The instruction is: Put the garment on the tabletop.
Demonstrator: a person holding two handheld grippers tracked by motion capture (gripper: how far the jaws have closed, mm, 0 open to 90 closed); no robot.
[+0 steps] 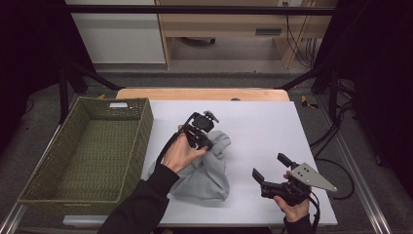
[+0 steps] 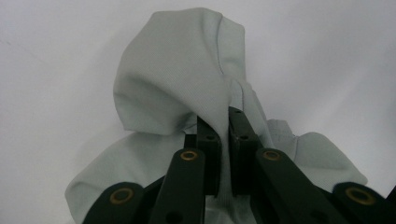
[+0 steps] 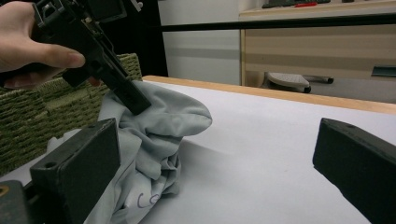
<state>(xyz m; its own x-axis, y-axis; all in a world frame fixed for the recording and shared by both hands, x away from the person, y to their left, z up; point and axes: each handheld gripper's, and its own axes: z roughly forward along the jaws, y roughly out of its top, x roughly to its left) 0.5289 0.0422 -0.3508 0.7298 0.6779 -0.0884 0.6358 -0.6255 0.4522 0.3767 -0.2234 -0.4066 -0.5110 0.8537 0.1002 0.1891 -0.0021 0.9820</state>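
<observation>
Two claws, left claw (image 2: 223, 140) pinching grey cloth (image 2: 177, 74), right claw (image 1: 272, 168) wide open, apart

Matt grey woven cloth (image 1: 207, 168), coarse green wicker basket (image 1: 92, 146), smooth white tabletop (image 1: 263, 126)

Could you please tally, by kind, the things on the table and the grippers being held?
Grey cloth: 1
Green woven basket: 1
Grippers: 2, the left gripper and the right gripper
Total: 4

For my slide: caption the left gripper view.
Left gripper pinching a fold of grey cloth above the white table.
</observation>
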